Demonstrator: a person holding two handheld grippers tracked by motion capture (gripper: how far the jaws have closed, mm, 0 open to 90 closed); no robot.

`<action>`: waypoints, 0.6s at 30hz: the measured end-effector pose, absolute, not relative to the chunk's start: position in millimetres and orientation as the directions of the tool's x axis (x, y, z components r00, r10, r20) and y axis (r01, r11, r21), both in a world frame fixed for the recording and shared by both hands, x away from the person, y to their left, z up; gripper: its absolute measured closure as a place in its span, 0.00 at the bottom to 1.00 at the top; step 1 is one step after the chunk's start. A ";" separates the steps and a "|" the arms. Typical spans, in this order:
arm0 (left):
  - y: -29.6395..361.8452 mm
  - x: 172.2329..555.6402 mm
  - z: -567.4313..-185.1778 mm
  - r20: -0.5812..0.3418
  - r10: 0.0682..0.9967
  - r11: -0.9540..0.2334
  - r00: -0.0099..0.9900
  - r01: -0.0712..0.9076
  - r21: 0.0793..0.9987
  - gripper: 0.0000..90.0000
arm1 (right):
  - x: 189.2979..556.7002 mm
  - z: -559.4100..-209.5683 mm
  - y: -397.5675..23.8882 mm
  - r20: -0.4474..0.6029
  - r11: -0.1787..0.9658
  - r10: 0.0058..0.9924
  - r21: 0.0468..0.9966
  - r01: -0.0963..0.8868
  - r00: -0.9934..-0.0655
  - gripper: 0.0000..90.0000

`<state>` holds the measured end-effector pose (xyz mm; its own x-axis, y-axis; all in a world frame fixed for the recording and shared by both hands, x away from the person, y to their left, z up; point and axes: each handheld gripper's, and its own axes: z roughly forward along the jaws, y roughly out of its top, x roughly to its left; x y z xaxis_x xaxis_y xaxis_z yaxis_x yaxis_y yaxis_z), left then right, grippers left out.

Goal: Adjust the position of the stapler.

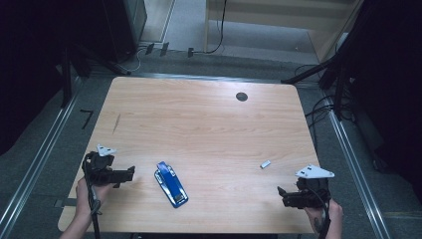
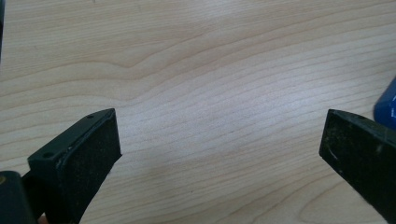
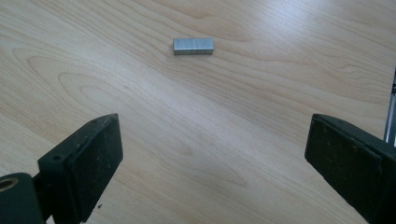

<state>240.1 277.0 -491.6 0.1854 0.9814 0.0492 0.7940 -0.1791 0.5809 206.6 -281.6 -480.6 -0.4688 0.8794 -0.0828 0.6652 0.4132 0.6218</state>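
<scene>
Your left gripper (image 1: 130, 173) sits near the left edge of the wooden table (image 1: 199, 114), pointing toward the middle, with its jaws spread wide and nothing between them. Just beyond its tip lies the blue stapler (image 1: 171, 184), flat on the wood and angled, apart from the jaws; in the left gripper view a sliver of that blue body (image 2: 386, 105) peeks in behind one jaw. Bare wood lies between the gripper and the stapler.

Your right gripper (image 1: 281, 195) rests near the right front corner, its jaws likewise standing well apart and holding nothing. Ahead of it, a little farther from you, lies the small silver block of staples (image 1: 265, 164), alone on the table; in the right gripper view it (image 3: 193, 46) lies flat beyond the open jaws, with clear wood all the way to it.

The stapler and the staples are well apart from each other. Farther back you have a dark round grommet (image 1: 242, 96) set into the tabletop.
</scene>
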 end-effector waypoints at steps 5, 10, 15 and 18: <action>273.7 241.8 -492.7 0.056 0.979 -0.192 0.196 0.798 0.571 0.00 | 207.8 -482.5 -280.7 -0.085 0.427 0.872 0.612 0.666 -0.482 0.05; 267.2 242.8 -491.6 0.059 0.976 -0.206 0.211 0.790 0.578 0.07 | 208.0 -483.8 -279.8 -0.098 0.439 0.869 0.605 0.664 -0.486 0.05; 260.0 241.9 -491.2 0.053 0.966 -0.235 0.252 0.777 0.584 0.22 | 206.4 -484.2 -279.9 -0.103 0.445 0.868 0.596 0.668 -0.486 0.05; 255.1 239.9 -489.5 0.041 0.958 -0.253 0.285 0.763 0.595 0.38 | 206.0 -484.0 -278.9 -0.113 0.455 0.864 0.593 0.665 -0.490 0.06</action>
